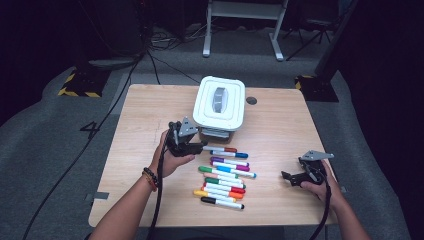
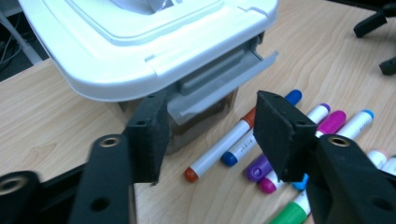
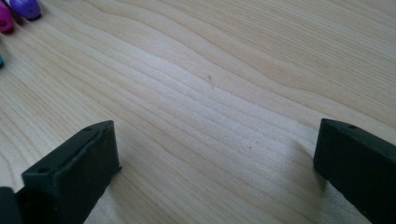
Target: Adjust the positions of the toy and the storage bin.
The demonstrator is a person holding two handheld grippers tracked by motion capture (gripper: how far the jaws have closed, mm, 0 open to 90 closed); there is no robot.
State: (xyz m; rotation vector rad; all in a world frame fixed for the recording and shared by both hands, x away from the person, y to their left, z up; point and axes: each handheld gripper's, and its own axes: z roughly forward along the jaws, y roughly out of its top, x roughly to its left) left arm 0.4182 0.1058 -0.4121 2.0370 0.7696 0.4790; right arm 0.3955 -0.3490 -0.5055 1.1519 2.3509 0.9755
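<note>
At frame centre, the left gripper (image 1: 194, 145) is held with jaws released before the grey latch (image 2: 219, 84) of the lidded box (image 1: 219, 104), presumably to unclip it. At lower right, the right gripper (image 1: 291, 178) is rested released on the counter (image 1: 280, 125), clear of the markers (image 1: 225, 175).

The white-lidded box (image 1: 219, 104) stands mid-bench at the far side, its grey latch (image 2: 219, 81) jutting toward the left tongs (image 1: 197, 146) just in front. Markers (image 1: 225, 175) lie in a column down the middle, blocking a level pass. Bare bench (image 1: 280, 135) lies open around the right tongs (image 1: 289, 178).
</note>
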